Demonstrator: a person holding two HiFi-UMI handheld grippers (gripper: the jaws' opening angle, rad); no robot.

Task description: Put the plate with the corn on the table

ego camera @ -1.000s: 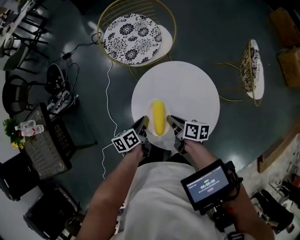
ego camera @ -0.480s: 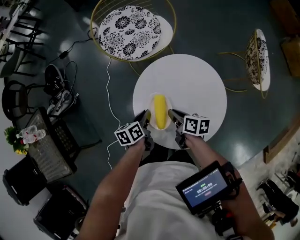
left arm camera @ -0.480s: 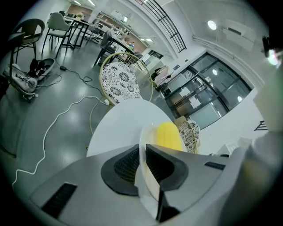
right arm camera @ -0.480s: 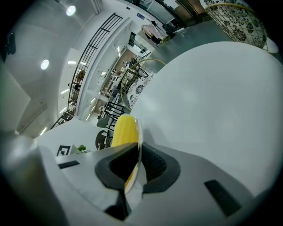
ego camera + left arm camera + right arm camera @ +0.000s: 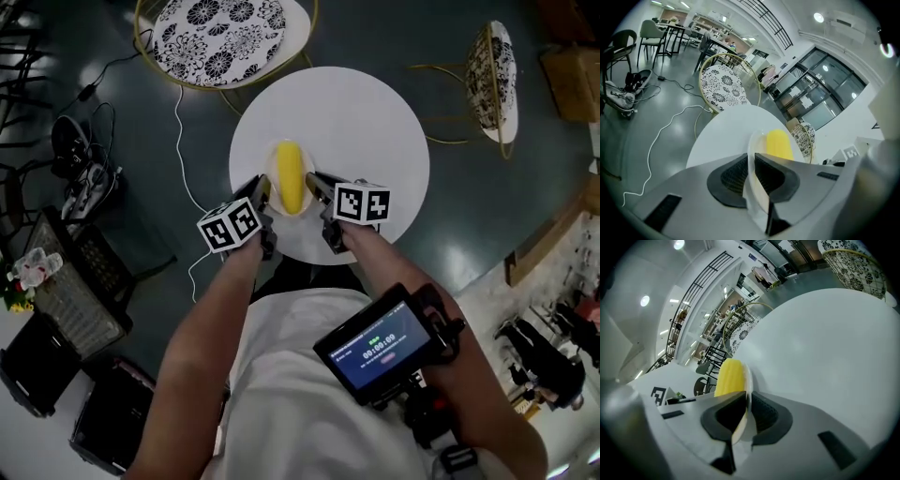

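The plate [image 5: 753,150] of corn [image 5: 289,174] hangs over the round table's [image 5: 375,122] near edge, cob pointing away; left gripper [image 5: 262,189] and right gripper [image 5: 314,181] clamp its opposite rims

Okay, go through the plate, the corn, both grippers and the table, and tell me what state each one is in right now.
White round plate: gripped by its rim on two sides, over the table's near part.
Yellow corn cob: lying on the plate.
Left gripper: shut on the plate's rim.
Right gripper: shut on the opposite rim.
Round white table: standing upright.
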